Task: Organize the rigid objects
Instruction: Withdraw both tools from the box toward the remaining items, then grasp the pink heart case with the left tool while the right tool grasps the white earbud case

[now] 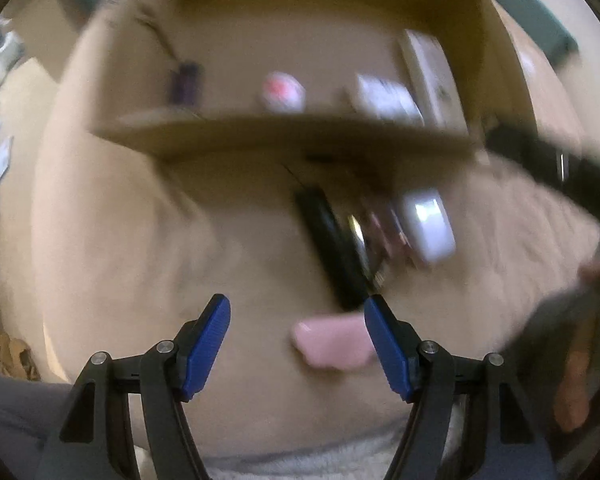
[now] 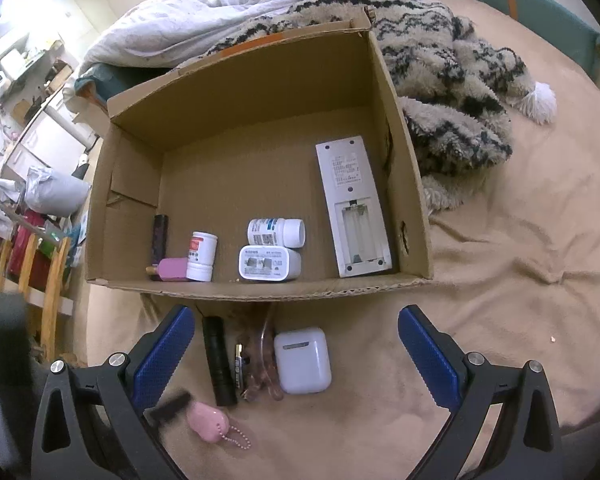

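Nearest to me, my left gripper [image 1: 298, 344] points down at the bed with its fingers apart and nothing between them. The pink keychain charm [image 1: 332, 346] lies just under them, close to the right-hand finger [image 1: 388, 354] and not yet centred in the gap. That view is blurred, so I cannot tell whether the finger touches it. My right gripper [image 2: 296, 354] hangs over the same patch with its fingers spread wide, also empty.

A little farther out, the items left to sort lie in a row on the beige blanket [image 2: 500, 280], just in front of the box: a black flashlight [image 2: 219, 360], a battery [image 2: 237, 366], a clear brownish hair clip [image 2: 266, 364] and a white earbud case [image 2: 302, 360], side by side. The charm sits nearer to me than these, at their left end.

Beyond them stands the cardboard box [image 2: 404, 168], open at the top. Inside already are a white remote [image 2: 350, 204] lying back-up at the right, two white pill bottles [image 2: 276, 232], a white charger [image 2: 270, 264], a pink item [image 2: 174, 270] and a dark tube [image 2: 160, 236] at the left.

I judge the job roughly half done: five pieces are outside, and the charm looks like my next pick.
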A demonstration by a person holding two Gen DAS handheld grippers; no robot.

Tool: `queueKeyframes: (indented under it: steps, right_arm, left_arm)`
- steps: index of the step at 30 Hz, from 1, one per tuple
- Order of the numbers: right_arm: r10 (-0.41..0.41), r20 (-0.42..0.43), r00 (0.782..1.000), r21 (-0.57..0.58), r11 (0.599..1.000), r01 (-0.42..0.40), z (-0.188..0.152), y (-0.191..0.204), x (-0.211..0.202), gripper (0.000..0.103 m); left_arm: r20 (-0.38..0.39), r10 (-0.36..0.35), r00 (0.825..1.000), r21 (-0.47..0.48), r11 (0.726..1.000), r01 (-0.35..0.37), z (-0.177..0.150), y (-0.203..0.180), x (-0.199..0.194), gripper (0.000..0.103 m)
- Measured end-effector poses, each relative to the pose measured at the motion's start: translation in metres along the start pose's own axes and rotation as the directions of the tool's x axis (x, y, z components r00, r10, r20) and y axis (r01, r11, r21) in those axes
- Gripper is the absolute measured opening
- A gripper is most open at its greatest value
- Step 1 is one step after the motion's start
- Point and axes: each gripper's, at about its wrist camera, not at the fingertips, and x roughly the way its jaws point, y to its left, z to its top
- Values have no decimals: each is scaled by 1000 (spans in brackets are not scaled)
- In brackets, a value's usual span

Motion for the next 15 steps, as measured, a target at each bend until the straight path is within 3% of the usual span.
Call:
queueKeyframes:
  steps: [2, 5, 9, 11, 12, 13, 14, 15]
  right_arm:
    - [-10, 0, 1000, -4, 1000, 10, 0, 0, 1, 103]
    - [-15, -7, 1000, 6, 1000, 15, 0, -3, 3, 103]
    - [-30, -46, 999, 25, 999, 31, -1, -11, 7, 103]
    - [-6, -100, 995, 67, 998, 13, -2, -21, 16, 103]
    - [19, -135, 991, 94, 996, -7, -3, -25, 21, 103]
    - [47, -164, 985, 114, 993, -29, -5, -29, 26, 98]
    - [67, -191, 979, 126, 991, -43, -7, -31, 32, 87]
    - [73, -221, 973, 134, 990, -44, -9, -32, 37, 60]
  left_arm:
    - [-43, -5, 999, 51, 999, 7, -5, -13, 12, 67]
    - [-87, 4, 996, 44, 999, 0, -5, -18, 27, 67]
    - [-91, 39, 995, 51, 998, -35, -4, -19, 36, 66]
    - [-79, 52, 996, 66, 997, -47, -4, -20, 35, 50]
    - [-82, 56, 995, 78, 996, -50, -4, -20, 35, 50]
    - [-86, 54, 995, 79, 996, -47, -6, -21, 36, 50]
    - [-89, 55, 995, 79, 996, -48, -5, -21, 36, 50]
    - [-93, 60, 994, 77, 996, -53, -4, -19, 36, 50]
